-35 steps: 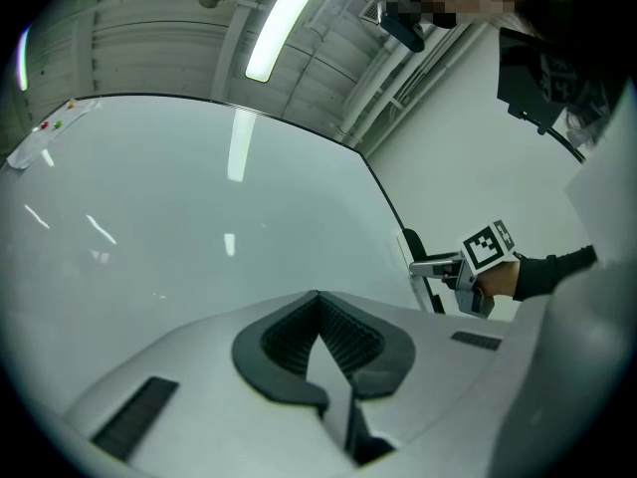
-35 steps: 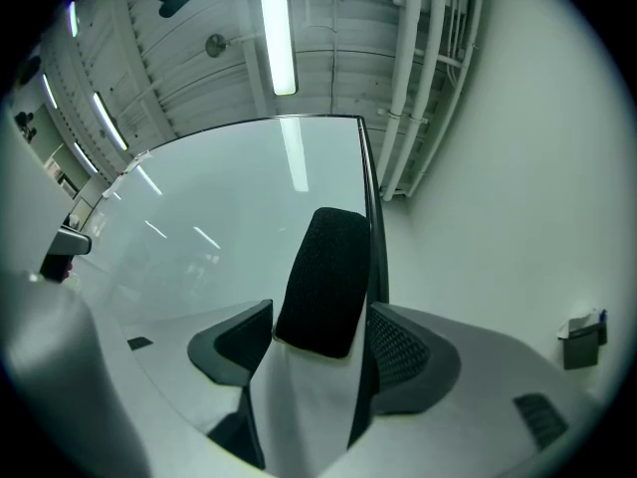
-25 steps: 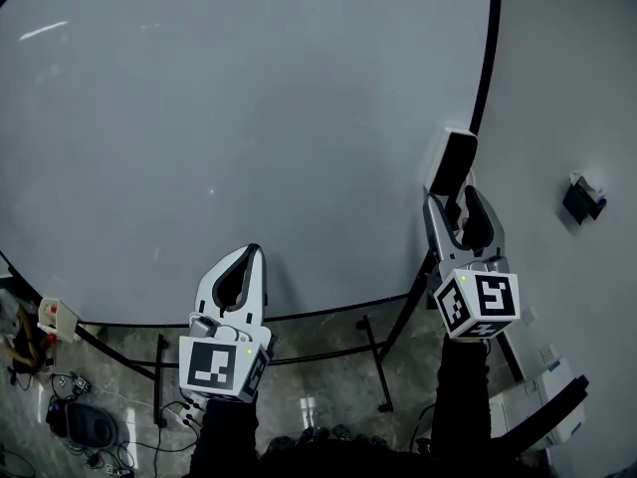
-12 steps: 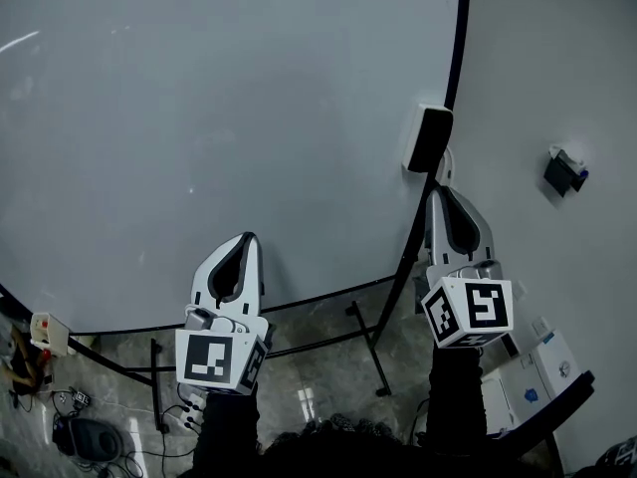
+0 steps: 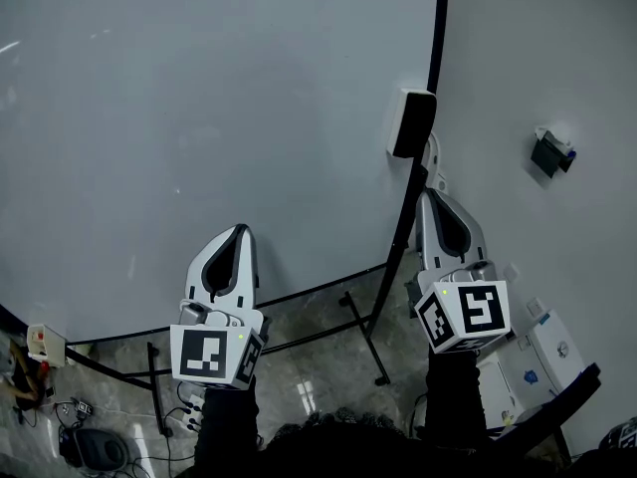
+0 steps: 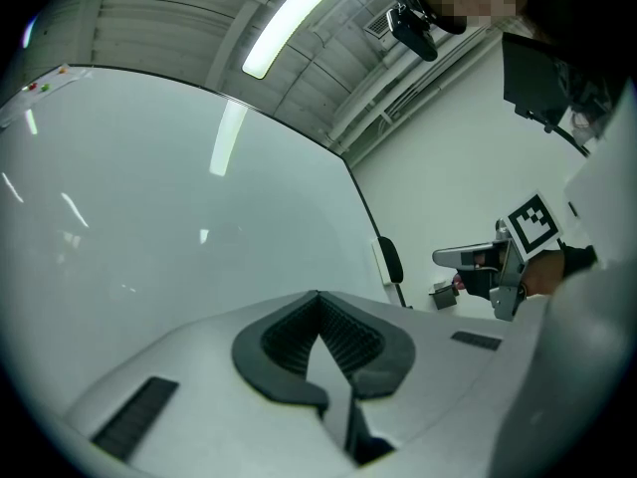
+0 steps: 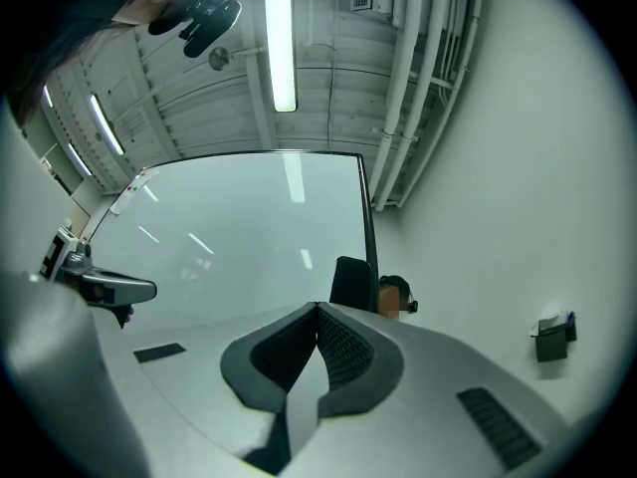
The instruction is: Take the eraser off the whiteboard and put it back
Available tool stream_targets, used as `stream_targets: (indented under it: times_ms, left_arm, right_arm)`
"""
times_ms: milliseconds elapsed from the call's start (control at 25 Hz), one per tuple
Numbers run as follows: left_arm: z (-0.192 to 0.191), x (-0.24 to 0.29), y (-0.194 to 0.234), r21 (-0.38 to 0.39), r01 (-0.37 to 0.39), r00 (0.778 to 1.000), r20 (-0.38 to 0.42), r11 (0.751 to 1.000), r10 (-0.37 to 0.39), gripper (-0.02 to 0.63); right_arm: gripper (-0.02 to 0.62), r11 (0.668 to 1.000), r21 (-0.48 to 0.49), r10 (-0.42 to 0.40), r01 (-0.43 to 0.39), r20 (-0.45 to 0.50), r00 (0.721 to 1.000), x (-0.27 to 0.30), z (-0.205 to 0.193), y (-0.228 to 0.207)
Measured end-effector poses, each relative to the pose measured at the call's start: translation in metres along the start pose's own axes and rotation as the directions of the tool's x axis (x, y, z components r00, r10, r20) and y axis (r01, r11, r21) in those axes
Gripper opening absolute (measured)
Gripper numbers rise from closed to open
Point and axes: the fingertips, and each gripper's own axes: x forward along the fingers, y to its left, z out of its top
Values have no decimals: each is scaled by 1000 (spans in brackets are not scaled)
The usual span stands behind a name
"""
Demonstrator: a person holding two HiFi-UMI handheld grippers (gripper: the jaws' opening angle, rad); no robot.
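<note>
Our right gripper (image 7: 318, 312), jaws just closed on nothing, hides the lower end of the eraser (image 7: 350, 279) just ahead; our left gripper (image 6: 318, 299) is closed, empty.

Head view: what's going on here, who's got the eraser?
Nobody has it. A person holds a claw in each hand, facing the whiteboard. The eraser sits on the board's right edge, held by neither claw. The right claw is just below it and not touching it. Its jaws have just been closing and are now shut on nothing. The left claw is also shut and empty, pointing at bare board further left.
</note>
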Motion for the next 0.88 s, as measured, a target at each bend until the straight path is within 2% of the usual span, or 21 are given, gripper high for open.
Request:
stream_targets:
  times_ms: [80, 320, 600, 880]
  left_arm:
    - [-2, 0, 0, 10, 9, 1000, 0, 1000, -9, 6]
    - [4, -1, 1, -28, 5, 1000, 22, 1000, -4, 6]
    - [-5, -3, 3, -6, 0, 1000, -18, 1000, -1, 6]
    - [-8, -3, 5, -9, 3, 1000, -17, 1000, -3, 6]
  right_arm:
    - [11, 1000, 6, 3, -3, -2, 1000, -3, 1, 2]
    - [9, 1000, -5, -6, 6, -1, 1000, -9, 4, 5]
    - [9, 1000, -7, -3, 3, -4, 1000, -11, 6, 7]
    - [9, 1000, -19, 1, -1, -8, 1000, -9, 5, 10]
